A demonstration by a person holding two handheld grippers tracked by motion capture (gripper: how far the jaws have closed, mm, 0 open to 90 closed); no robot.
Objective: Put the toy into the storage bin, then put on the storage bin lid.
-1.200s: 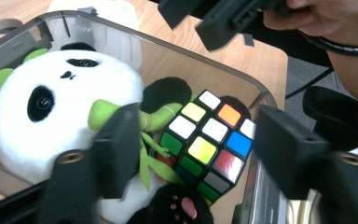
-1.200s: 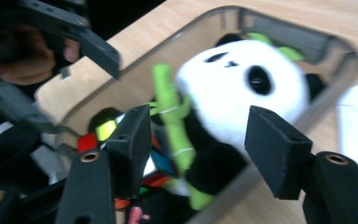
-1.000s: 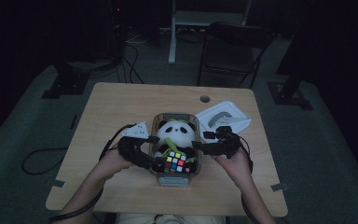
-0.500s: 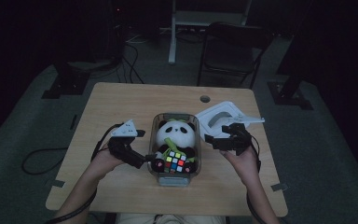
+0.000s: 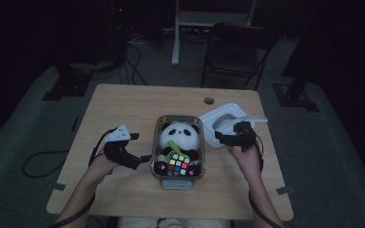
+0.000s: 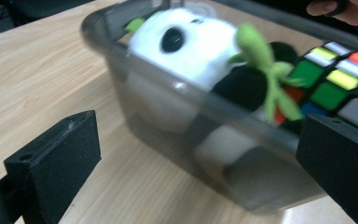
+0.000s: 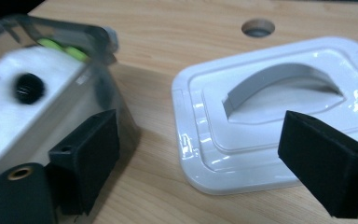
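Note:
A clear plastic bin [image 5: 157, 138] stands mid-table with a panda plush [image 5: 178, 135] and a colour cube [image 5: 179, 165] inside. My left gripper [image 5: 140, 148] is open just left of the bin, apart from it. In the left gripper view the bin wall [image 6: 177, 116] lies ahead between the wide jaws of the left gripper [image 6: 198, 158], with the panda [image 6: 191, 42] and cube [image 6: 340, 79] behind it. A white lid [image 5: 228, 116] with a grey handle lies right of the bin. My right gripper [image 5: 222, 133] is open over the lid's near edge. The right gripper [image 7: 205, 154] frames the lid [image 7: 270, 93] and bin [image 7: 98, 51].
The wooden table [image 5: 138, 104] has a cable hole [image 5: 209, 100] at the back, also visible beyond the lid as the hole [image 7: 258, 27]. A dark chair [image 5: 237, 47] and a desk leg stand behind the table. Cables lie on the floor at left.
Both grippers have drawn back from the bin's sides. The left went left, and the right went right and back toward the lid. The bin stayed put.

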